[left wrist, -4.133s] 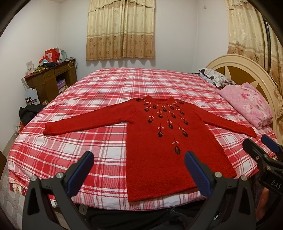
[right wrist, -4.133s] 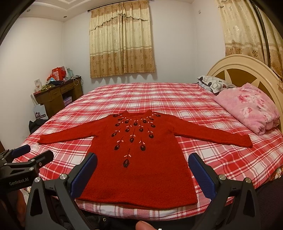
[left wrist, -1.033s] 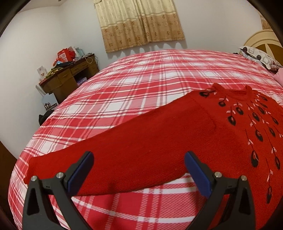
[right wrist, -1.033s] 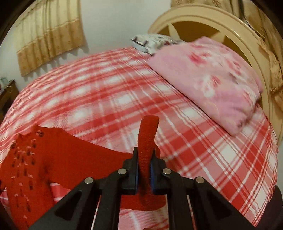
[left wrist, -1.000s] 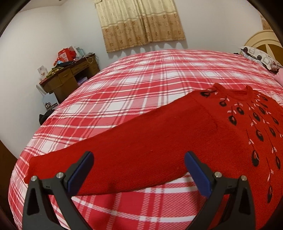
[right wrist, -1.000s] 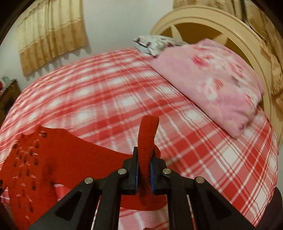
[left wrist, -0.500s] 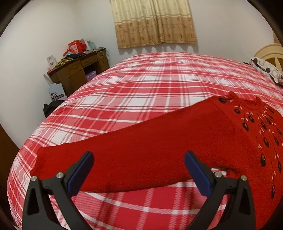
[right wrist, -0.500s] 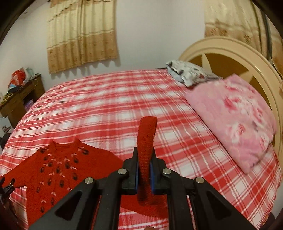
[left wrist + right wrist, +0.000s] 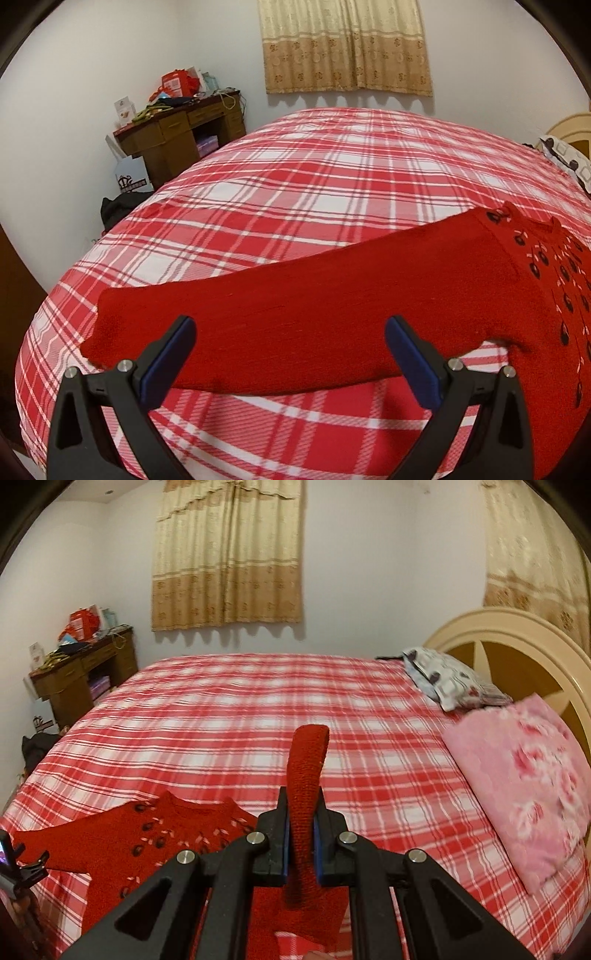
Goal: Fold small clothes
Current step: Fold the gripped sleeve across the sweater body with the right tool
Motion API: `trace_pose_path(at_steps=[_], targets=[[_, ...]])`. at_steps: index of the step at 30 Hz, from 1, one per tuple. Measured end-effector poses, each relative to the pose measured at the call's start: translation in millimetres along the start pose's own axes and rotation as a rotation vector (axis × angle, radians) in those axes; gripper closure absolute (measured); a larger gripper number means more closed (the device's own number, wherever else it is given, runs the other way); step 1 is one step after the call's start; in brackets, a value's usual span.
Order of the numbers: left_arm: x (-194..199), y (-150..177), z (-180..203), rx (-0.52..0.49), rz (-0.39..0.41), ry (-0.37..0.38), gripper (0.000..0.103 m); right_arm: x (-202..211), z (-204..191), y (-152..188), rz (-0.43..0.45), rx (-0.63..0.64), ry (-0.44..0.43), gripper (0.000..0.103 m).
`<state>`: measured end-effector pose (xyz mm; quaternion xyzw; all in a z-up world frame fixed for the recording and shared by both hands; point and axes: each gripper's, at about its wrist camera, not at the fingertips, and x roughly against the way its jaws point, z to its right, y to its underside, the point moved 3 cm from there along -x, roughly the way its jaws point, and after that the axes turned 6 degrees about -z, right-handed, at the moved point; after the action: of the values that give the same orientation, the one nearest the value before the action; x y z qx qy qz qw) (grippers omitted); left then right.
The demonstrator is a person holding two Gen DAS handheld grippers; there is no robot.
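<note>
Right gripper [image 9: 300, 840] clamped on red knit sweater's [image 9: 332, 314] upright cuff; left gripper [image 9: 291, 356] fingers apart, seemingly just above flat sleeve, checked bedspread [image 9: 314, 177] beyond.

The bed [image 9: 280, 709], in a red checked cover, fills mid-frame; a red sweater [image 9: 122, 845] lies lower left, two pillows [image 9: 524, 782] at right.

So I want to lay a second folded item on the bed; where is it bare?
Bare plaid bedspread runs from the red sweater to the curtain wall. The headboard side is crowded by the pink pillow and patterned pillow.
</note>
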<state>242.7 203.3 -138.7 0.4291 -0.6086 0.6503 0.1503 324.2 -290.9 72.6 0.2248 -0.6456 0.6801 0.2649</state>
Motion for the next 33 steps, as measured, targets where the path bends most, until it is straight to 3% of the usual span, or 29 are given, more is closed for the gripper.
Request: trace_pose_path(at_steps=[20,24,33], targets=[[-10.1,11.3,-27.0,0.043,-0.03,-0.002,0.0,-4.8,-159.9,-33.2,0.065,0.257,-0.182,0.094],[-12.9,16.2,-31.9,0.051,-0.041,-0.002,0.0,-20.1,-197.4,-20.0,0.045,0.327,-0.212,0.094],[-10.6,27.4,-44.3,0.063,-0.054,-0.012,0.0,-89.5,-273.3,47.1,-0.088,0.393,-0.302,0.094]])
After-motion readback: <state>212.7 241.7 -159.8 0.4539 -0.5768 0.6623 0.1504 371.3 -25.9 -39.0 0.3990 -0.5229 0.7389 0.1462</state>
